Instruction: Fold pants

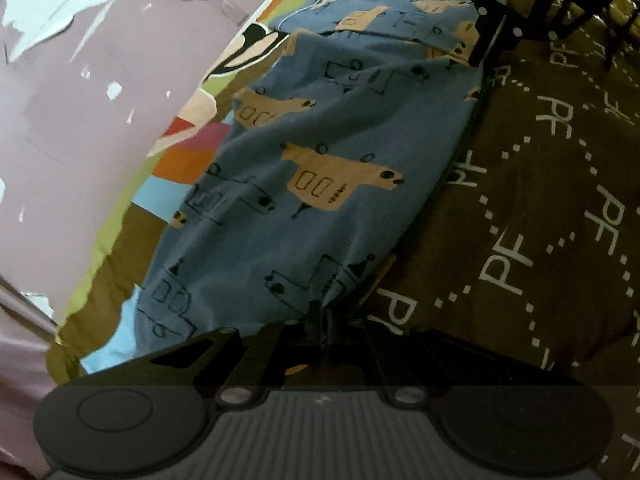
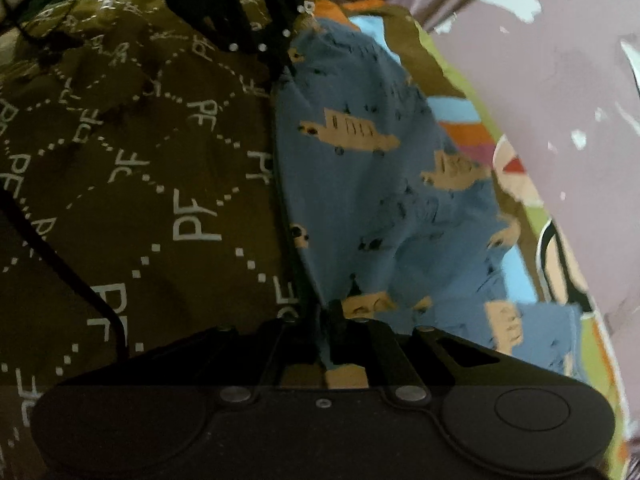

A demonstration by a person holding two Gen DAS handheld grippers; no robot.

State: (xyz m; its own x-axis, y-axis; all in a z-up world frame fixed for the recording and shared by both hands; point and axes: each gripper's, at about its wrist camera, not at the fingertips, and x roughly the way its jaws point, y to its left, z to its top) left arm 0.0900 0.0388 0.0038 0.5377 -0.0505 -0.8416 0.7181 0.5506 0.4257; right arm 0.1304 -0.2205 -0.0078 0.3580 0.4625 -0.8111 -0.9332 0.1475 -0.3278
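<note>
Lying across frame centre on the brown lettered bedspread (image 1: 560, 200): blue printed pants (image 1: 320, 152), colourful sheet (image 1: 176, 160) and pink wall (image 1: 100, 120) at left. Pinching pants fabric at bottom centre: left gripper (image 1: 320, 320), jaws narrow. Likewise clamping the opposite edge: right gripper (image 2: 332, 320).

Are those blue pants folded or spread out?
Partly folded: the blue pants are doubled over in layers, one edge pinched by both sets of fingers.

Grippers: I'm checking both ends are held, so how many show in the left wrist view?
2. The left gripper sits at the bottom, jaws shut on the pants; the right gripper holds their far end, top right.
</note>
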